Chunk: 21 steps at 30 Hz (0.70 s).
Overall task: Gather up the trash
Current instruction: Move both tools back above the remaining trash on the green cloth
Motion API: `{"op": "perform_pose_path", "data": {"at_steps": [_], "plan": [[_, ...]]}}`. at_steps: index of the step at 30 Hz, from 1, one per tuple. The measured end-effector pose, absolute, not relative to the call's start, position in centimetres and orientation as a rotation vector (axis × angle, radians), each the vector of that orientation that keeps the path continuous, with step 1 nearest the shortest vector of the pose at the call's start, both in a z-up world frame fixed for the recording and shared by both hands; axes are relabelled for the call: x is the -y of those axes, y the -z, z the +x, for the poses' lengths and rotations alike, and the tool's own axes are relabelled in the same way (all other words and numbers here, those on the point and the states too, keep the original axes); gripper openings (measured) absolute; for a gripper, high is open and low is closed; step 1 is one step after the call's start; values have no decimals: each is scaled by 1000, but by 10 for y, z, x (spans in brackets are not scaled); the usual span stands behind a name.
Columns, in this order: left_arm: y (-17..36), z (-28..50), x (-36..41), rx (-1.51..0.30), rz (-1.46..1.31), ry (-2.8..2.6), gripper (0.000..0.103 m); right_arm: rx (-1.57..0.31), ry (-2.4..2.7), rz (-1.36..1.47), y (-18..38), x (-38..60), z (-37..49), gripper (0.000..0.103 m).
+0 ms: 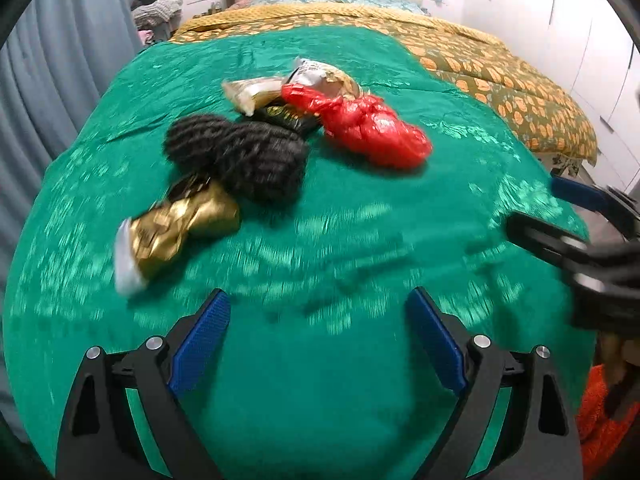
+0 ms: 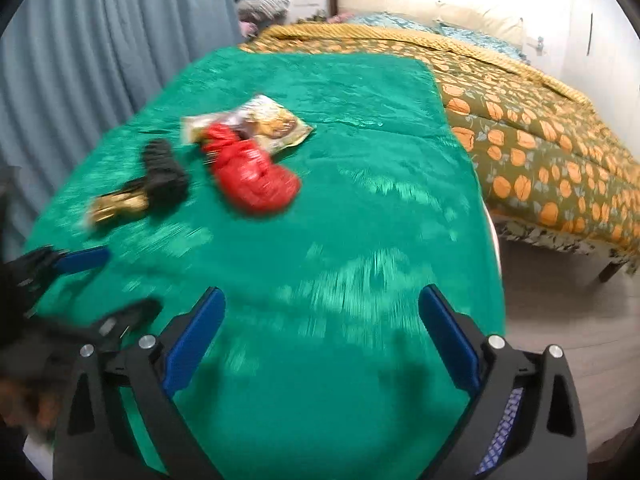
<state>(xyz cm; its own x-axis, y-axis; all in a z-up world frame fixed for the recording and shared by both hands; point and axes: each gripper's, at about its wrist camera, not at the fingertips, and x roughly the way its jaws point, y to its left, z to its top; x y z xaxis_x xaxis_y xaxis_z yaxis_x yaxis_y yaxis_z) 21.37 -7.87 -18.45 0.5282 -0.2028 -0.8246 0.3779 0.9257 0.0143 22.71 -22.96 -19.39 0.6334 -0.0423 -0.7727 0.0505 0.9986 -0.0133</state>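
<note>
While both pairs of fingers stand wide apart with nothing between them, the left gripper [image 1: 318,344] and right gripper [image 2: 322,344] hang over the near edge of the green cover [image 1: 340,380] on the bed, likely readying a pick. Trash lies toward the far left: gold wrapper [image 1: 176,228], black bundle [image 1: 244,156], red bag [image 1: 368,128]. Only the right view shows the printed snack packet [image 2: 268,122] face-up; the left hides most of it.

Motion blur smeared the green cloth [image 1: 360,240] and gold wrapper [image 1: 176,228]. Black packet [image 1: 286,116] lay mostly hidden under the red bag [image 1: 372,128]; print unreadable. Right gripper [image 1: 568,216] was blurred and cut off at the left-wrist frame's edge.
</note>
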Motion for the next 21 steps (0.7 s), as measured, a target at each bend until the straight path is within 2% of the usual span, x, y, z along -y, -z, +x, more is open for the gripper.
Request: {"op": "perform_pose_path", "data": {"at_steps": [2, 6, 21], "plan": [[190, 223, 79, -955, 195, 349, 98, -925, 69, 4, 207, 232, 243, 95], [192, 225, 80, -953, 200, 349, 98, -957, 58, 34, 214, 241, 250, 99], [192, 223, 81, -953, 199, 349, 98, -949, 36, 16, 216, 243, 248, 99]]}}
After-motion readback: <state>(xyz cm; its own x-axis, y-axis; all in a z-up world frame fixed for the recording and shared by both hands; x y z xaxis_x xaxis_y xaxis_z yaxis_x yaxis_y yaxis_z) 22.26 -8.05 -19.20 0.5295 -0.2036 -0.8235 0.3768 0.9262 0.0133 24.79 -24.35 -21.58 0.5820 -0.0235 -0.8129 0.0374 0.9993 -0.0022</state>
